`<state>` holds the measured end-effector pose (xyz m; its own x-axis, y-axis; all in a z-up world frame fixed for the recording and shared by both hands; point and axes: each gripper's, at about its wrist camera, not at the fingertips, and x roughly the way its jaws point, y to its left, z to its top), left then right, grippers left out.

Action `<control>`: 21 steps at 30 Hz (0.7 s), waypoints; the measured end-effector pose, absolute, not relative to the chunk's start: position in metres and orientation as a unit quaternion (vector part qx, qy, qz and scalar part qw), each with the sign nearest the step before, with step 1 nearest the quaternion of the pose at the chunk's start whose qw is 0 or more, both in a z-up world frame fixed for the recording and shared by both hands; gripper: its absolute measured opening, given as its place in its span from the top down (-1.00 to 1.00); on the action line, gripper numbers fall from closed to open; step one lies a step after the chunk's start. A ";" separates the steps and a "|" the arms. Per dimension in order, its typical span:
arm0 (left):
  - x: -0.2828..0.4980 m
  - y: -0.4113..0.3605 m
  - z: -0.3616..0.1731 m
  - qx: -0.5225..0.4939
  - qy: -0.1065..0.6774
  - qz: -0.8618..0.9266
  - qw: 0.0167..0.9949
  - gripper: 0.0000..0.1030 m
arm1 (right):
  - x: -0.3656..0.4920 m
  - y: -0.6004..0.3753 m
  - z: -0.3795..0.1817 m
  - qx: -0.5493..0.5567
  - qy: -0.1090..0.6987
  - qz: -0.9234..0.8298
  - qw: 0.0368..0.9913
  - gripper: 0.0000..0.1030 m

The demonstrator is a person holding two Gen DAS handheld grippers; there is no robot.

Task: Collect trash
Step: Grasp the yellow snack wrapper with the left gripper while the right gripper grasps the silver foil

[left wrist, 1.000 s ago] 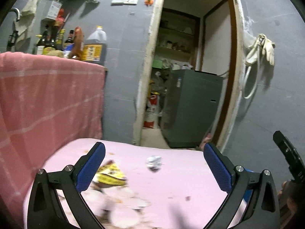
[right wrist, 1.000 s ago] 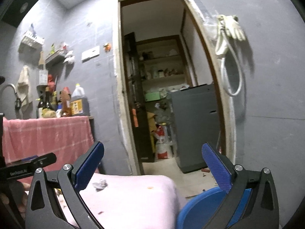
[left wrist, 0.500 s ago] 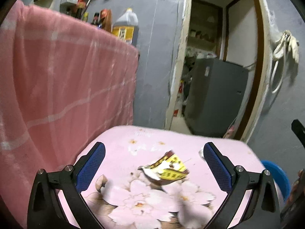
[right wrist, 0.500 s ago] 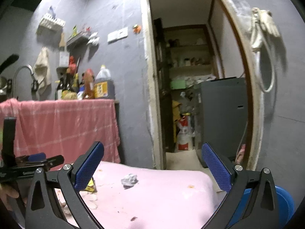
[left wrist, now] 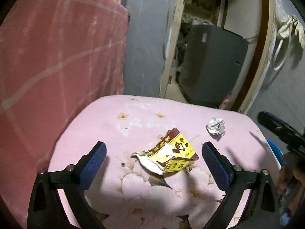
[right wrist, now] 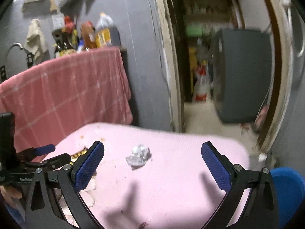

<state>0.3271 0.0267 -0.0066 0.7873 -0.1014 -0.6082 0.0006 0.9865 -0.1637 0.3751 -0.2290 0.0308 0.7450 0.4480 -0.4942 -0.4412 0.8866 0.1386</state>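
Two pieces of trash lie on the pink flowered cloth: one torn yellow-and-red wrapper and one crumpled paper ball. I count two grippers as well, one per hand.

My left gripper has its jaws closing from a wide spread; the wrapper sits between the blue pads but neither pad touches it. The wrapper lies flat and crumpled, its long axis running from lower left to upper right in the left wrist view, the torn white end toward me and the dark red end pointing away toward the doorway. The paper ball lies beyond it, to the right, apart from it.

My right gripper stands wide open with nothing in it; the paper ball lies ahead between its pads, untouched.

From the right wrist I see the left gripper at the frame's left edge, the blue bin at lower right, and bottles on the counter draped in a red checked cloth. Only a sliver of the wrapper shows there, behind a pad. The left wrist shows the whole wrapper, and the bin as a thin blue edge.
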 end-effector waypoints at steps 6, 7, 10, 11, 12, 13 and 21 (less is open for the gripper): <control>0.346 0.025 -0.019 -0.080 0.385 -0.055 0.918 -0.32 | 0.405 -0.217 0.008 0.008 0.351 0.264 0.898 -0.58; 0.348 0.025 -0.021 -0.083 0.391 -0.055 0.915 -0.32 | 0.408 -0.214 0.005 0.003 0.361 0.268 0.893 -0.54; 0.347 0.029 -0.022 -0.098 0.392 -0.060 0.913 -0.30 | 0.415 -0.202 -0.003 -0.017 0.389 0.272 0.880 -0.36; 0.348 0.030 -0.023 -0.101 0.393 -0.061 0.912 -0.30 | 0.418 -0.199 -0.003 -0.020 0.395 0.274 0.877 -0.31; 0.348 0.031 -0.023 -0.106 0.394 -0.060 0.911 -0.26 | 0.420 -0.197 -0.006 -0.024 0.403 0.276 0.872 -0.29; 0.349 0.033 -0.024 -0.109 0.394 -0.059 0.911 -0.24 | 0.421 -0.195 -0.007 -0.026 0.408 0.276 0.870 -0.24; 0.352 0.035 -0.022 -0.119 0.395 -0.058 0.909 -0.19 | 0.434 -0.181 -0.012 -0.036 0.429 0.289 0.855 0.14</control>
